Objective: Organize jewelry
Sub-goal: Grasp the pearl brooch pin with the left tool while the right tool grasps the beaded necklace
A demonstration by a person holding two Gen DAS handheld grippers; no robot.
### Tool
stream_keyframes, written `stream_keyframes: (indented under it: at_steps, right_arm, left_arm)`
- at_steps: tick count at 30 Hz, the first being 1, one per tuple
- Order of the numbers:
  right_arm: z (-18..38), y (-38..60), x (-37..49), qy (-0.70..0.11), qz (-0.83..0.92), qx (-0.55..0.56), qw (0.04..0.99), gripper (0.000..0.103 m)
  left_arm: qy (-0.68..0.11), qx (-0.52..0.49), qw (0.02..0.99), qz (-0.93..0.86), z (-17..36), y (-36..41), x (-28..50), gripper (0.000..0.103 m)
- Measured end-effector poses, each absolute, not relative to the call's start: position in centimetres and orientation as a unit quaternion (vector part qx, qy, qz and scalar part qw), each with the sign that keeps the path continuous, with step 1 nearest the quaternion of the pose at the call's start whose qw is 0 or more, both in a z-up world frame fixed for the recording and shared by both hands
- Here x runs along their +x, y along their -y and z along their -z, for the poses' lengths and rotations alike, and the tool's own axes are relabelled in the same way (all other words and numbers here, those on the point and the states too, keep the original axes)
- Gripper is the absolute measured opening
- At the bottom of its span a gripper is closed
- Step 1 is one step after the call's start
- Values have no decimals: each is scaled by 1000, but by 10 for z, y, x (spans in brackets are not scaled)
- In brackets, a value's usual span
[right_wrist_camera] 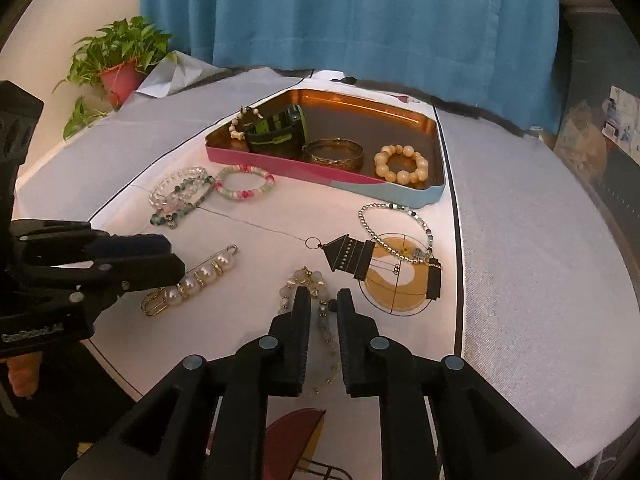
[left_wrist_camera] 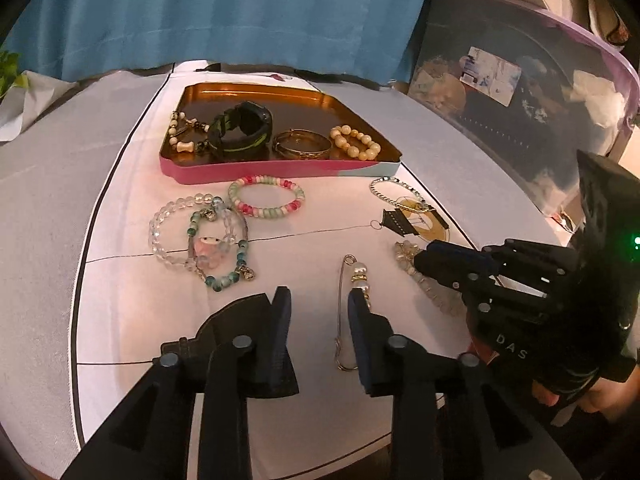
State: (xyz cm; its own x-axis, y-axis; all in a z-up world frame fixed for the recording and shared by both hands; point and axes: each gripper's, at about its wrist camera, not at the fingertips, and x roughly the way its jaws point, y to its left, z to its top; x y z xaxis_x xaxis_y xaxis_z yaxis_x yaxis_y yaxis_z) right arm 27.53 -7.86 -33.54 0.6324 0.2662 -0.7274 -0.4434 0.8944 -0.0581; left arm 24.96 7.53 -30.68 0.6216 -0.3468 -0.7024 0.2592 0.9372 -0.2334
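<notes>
A pearl safety pin (left_wrist_camera: 347,312) (right_wrist_camera: 196,278) lies flat on the white cloth. My left gripper (left_wrist_camera: 318,294) (right_wrist_camera: 174,268) is open around it, its right finger beside the pearls and not pressing on them. A pale bead bracelet (right_wrist_camera: 308,280) (left_wrist_camera: 404,254) lies to the right of the pin. My right gripper (right_wrist_camera: 322,294) (left_wrist_camera: 420,262) stands slightly open over it, with one thin strand in the gap between the pads. Behind sits the pink and blue tin tray (left_wrist_camera: 240,168) (right_wrist_camera: 280,168), holding a green-black watch (left_wrist_camera: 240,128), a gold bangle (left_wrist_camera: 302,144) and a cream bead bracelet (left_wrist_camera: 356,142).
Loose on the cloth: a pink-green bracelet (left_wrist_camera: 266,196), a clear bead bracelet (left_wrist_camera: 160,232), a teal one (left_wrist_camera: 224,276) and a silver chain (right_wrist_camera: 372,228). A potted plant (right_wrist_camera: 120,76) stands far left, a blue curtain (right_wrist_camera: 360,12) behind, a storage box (left_wrist_camera: 540,100) at right.
</notes>
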Motion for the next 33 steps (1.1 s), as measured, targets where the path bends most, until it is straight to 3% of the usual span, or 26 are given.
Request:
stream_keyframes:
  at_steps: [4,7,8,15,24,25,27,29,33]
  right_arm:
    - [335,76,275,-378,-199,-135,894,14]
    - [335,73,273,-375,-201,-145,893,8]
    - [335,72,274,-376,-203,-143,893,6]
    - [327,87,277,-386,-202,-59,898,5]
    - [305,87,273,-377,-219,-80,897,5]
    - [308,85,272,-380,-218,-91,894,5]
    - [312,85,271,-382,-212,-100,894,7]
    - [318,87,274,-394,-212,-95,889,7]
    - [331,91,280,-410,-200,-89,886,8]
  left_arm:
    - [-394,-20,904,162,307,-67,248,28]
    - [-391,15,908,150,308,-60,248,12]
    - [-396,-1,905,159,308,-63,250,0]
    - [-402,-145,889,166,308,-107,256,0]
    - [-404,-144,888,166,303,-104,253,0]
    - [-404,-139,889,166,302,-101,252,1]
    - [-397,-102,896,167,299,-90,248,31]
    - [-392,-78,901,170,298,-82,246,43]
    - [-404,-46,899,164,306,-74,250,40]
